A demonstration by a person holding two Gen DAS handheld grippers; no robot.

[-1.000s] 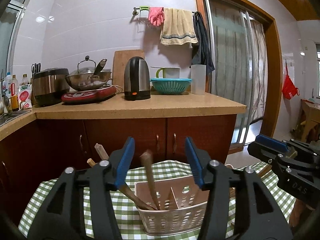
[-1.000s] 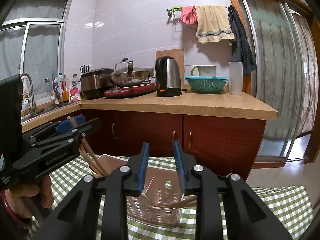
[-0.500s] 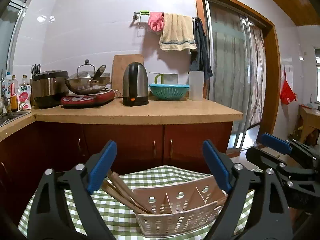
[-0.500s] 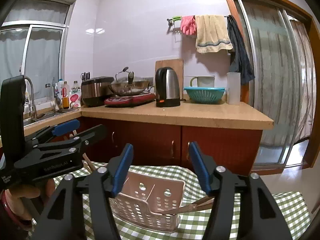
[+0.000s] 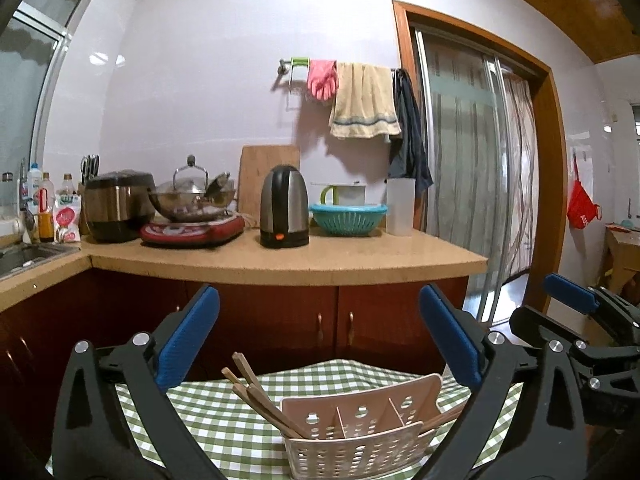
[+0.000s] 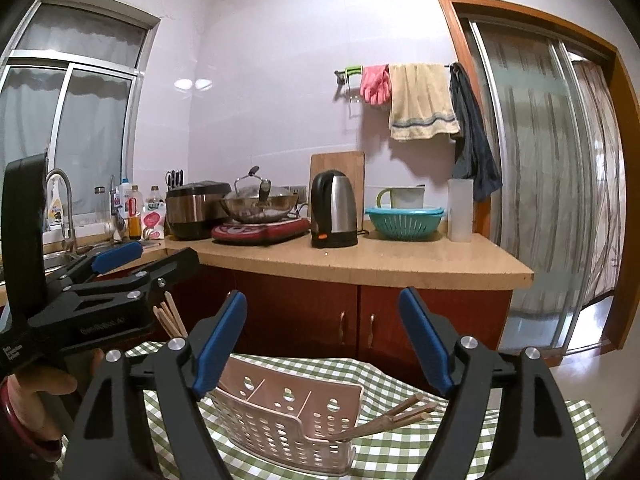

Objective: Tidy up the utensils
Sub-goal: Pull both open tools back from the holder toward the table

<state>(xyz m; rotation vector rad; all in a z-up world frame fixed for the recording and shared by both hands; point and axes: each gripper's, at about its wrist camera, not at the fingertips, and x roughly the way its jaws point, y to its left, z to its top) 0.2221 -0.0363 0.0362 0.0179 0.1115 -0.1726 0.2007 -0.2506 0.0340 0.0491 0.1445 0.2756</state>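
Observation:
A pale perforated utensil basket (image 5: 360, 444) (image 6: 280, 420) with several compartments stands on the green-check tablecloth (image 5: 208, 412). Wooden chopsticks (image 5: 260, 398) lean out of its left end. More chopsticks (image 6: 396, 418) stick out of its right end. My left gripper (image 5: 320, 338) hovers above and behind the basket; its jaws are opening wide and hold nothing. My right gripper (image 6: 324, 340) hangs over the basket too, jaws opening, nothing between them. Each gripper shows at the edge of the other's view, the left gripper (image 6: 152, 258) and the right gripper (image 5: 548, 312).
Behind the table runs a counter (image 5: 280, 264) on dark red cabinets, carrying a kettle (image 5: 284, 208), a wok on a hob, a rice cooker and a teal colander (image 5: 348, 218). A sliding door (image 6: 560, 200) is at the right. A person's hand (image 6: 36, 392) holds the left gripper.
Both pairs of jaws have spread wide and both grippers have lifted away from the basket. A chopstick seen between the left jaws now leans in the basket's left end.

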